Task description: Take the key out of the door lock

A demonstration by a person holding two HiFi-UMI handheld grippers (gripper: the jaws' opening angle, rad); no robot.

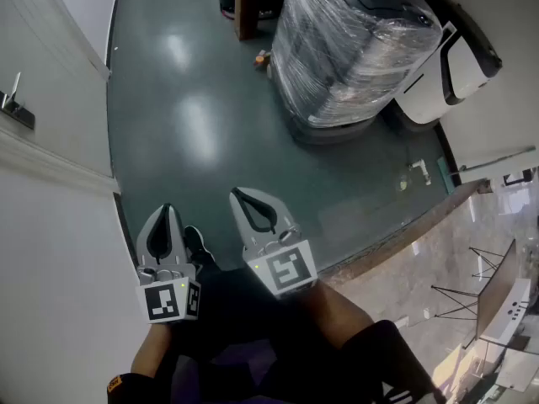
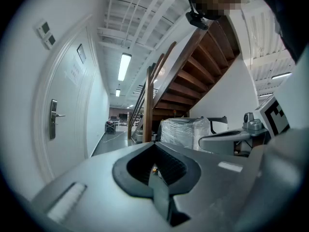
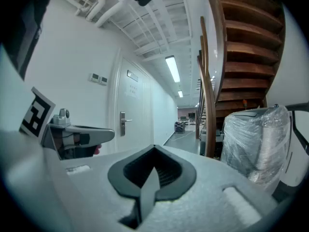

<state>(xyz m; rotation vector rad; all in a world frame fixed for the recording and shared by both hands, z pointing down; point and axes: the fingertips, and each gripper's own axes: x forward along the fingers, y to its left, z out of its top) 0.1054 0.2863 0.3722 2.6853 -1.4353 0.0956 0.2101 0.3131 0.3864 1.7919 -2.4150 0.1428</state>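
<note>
The white door stands to my left, with a metal lock plate and lever handle; the same handle shows in the right gripper view and at the left edge of the head view. No key can be made out at this distance. My left gripper is shut and holds nothing, its jaws pressed together. Beside it, my right gripper is also shut and empty. Both hang low in front of me, well short of the door handle.
A large machine wrapped in clear plastic stands ahead on the dark green floor, with a white unit to its right. A wooden staircase rises on the right. The corridor runs on along the door wall.
</note>
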